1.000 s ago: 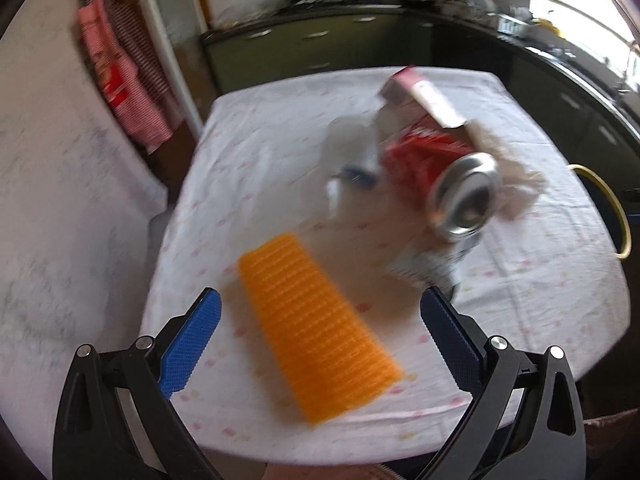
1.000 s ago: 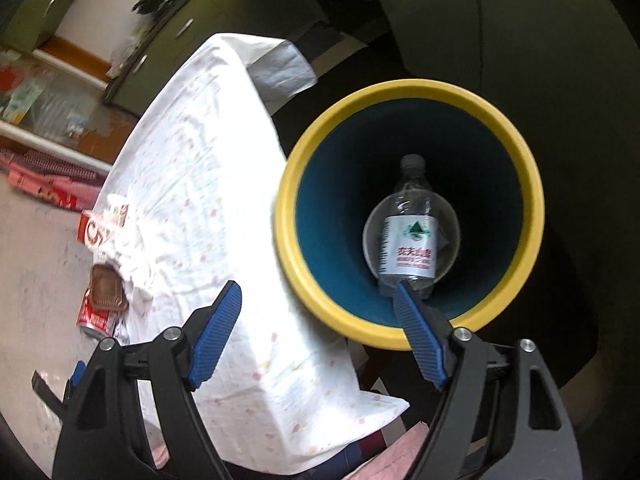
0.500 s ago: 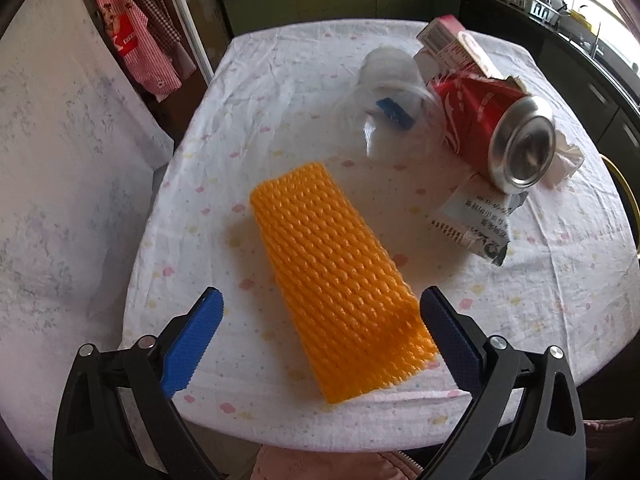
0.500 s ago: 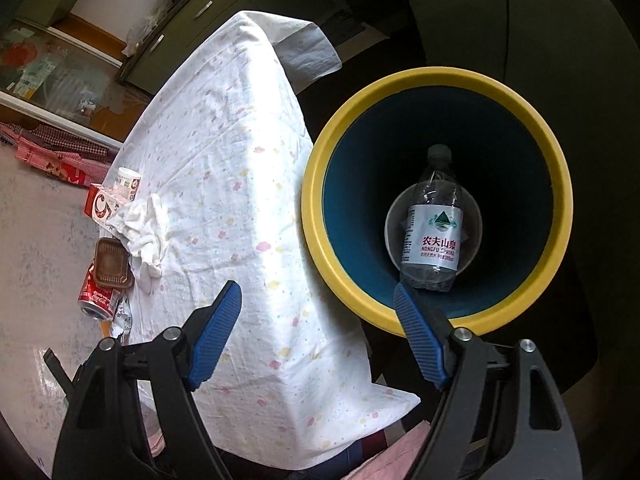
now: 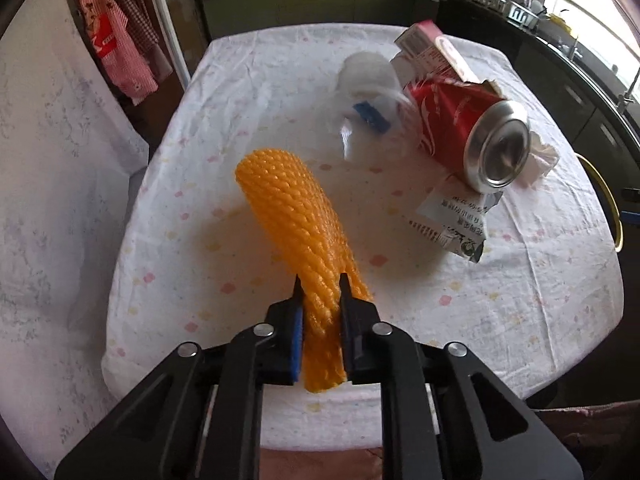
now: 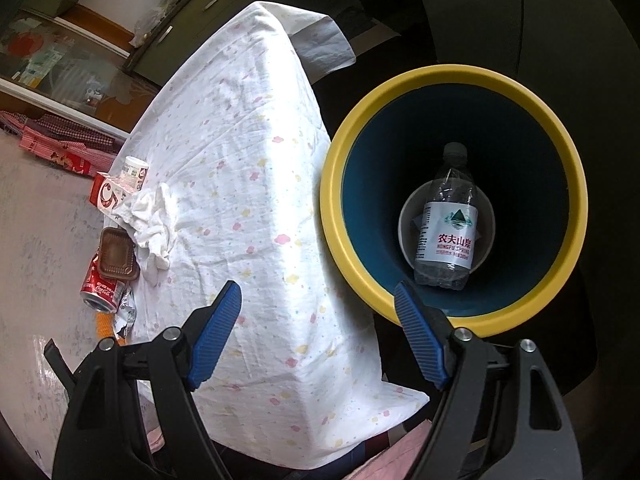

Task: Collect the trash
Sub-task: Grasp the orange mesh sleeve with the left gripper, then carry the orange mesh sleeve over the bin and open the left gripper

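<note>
An orange foam net [image 5: 296,216] is lying on a white tablecloth [image 5: 248,80] dotted pink and yellow, near a red can [image 5: 452,120]; the bin [image 6: 452,76] is showing yellow rim, teal inside.

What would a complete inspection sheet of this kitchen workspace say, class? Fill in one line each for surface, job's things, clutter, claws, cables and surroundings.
Surface: table under a white spotted cloth.
Job's things: orange foam net; red can on its side; carton; clear plastic cup; torn wrapper; crumpled tissue; brown tray; yellow-rimmed bin beside the table, holding a water bottle.
Clutter: nothing seen beyond the trash.
Claws: left claw closing, the net pinched between its pads; right claw open, empty, above the bin.
Cables: nothing seen.
Surroundings: dark cabinets; red checked cloth hanging.
</note>
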A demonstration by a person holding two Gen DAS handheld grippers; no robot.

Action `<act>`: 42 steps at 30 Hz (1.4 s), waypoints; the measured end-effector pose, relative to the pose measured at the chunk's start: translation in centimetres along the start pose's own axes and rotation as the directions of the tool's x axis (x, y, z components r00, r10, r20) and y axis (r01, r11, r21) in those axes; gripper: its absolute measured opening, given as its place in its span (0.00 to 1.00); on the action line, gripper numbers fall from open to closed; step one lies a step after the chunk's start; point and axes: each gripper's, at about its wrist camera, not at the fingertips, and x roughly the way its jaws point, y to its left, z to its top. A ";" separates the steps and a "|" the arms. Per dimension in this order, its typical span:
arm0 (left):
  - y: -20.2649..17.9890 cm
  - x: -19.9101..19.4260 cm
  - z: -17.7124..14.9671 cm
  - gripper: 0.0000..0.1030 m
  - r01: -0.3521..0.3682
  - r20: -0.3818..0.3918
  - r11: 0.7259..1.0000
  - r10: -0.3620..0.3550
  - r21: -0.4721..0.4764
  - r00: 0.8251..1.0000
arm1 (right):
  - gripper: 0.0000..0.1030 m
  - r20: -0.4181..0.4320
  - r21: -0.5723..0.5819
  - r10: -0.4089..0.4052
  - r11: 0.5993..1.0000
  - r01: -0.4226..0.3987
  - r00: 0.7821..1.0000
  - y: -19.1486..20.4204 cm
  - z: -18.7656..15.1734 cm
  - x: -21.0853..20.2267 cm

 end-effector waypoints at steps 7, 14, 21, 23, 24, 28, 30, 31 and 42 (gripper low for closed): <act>-0.2 -3.3 0.7 0.14 0.012 0.066 0.999 -0.014 0.042 0.998 | 0.72 0.015 -0.002 0.003 1.000 -0.003 1.000 -0.1 0.0 -0.7; -5.0 -7.8 3.0 0.14 0.090 0.155 0.978 -0.119 0.187 0.981 | 0.72 0.059 0.009 -0.010 1.000 0.010 0.998 -1.3 -0.2 -2.4; -16.6 -9.4 5.6 0.16 0.229 0.159 0.873 -0.322 0.430 0.933 | 0.72 0.116 0.026 -0.062 0.998 0.060 0.991 -3.5 -1.3 -4.6; -20.8 -9.1 6.6 0.16 0.279 0.129 0.829 -0.383 0.485 0.915 | 0.72 0.135 0.027 -0.085 0.996 0.082 0.987 -4.2 -1.8 -5.3; -22.6 -8.9 7.1 0.16 0.303 0.110 0.808 -0.409 0.506 0.906 | 0.72 0.143 0.030 -0.092 0.996 0.089 0.985 -4.4 -1.9 -5.6; -31.0 -7.0 9.3 0.18 0.353 0.056 0.746 -0.462 0.565 0.885 | 0.72 0.169 0.043 -0.111 0.993 0.105 0.979 -6.2 -2.8 -6.9; -34.7 -5.7 10.5 0.18 0.390 0.010 0.722 -0.481 0.571 0.877 | 0.72 0.180 0.052 -0.118 0.993 0.110 0.977 -6.9 -3.1 -7.4; -36.2 -5.1 10.7 0.19 0.406 -0.012 0.714 -0.487 0.570 0.873 | 0.72 0.184 0.058 -0.122 0.992 0.113 0.975 -7.4 -3.3 -7.7; -49.4 6.0 13.4 0.39 0.393 -0.140 0.714 -0.389 0.579 0.911 | 0.74 0.178 0.116 -0.123 0.988 0.103 0.976 -11.4 -4.7 -8.4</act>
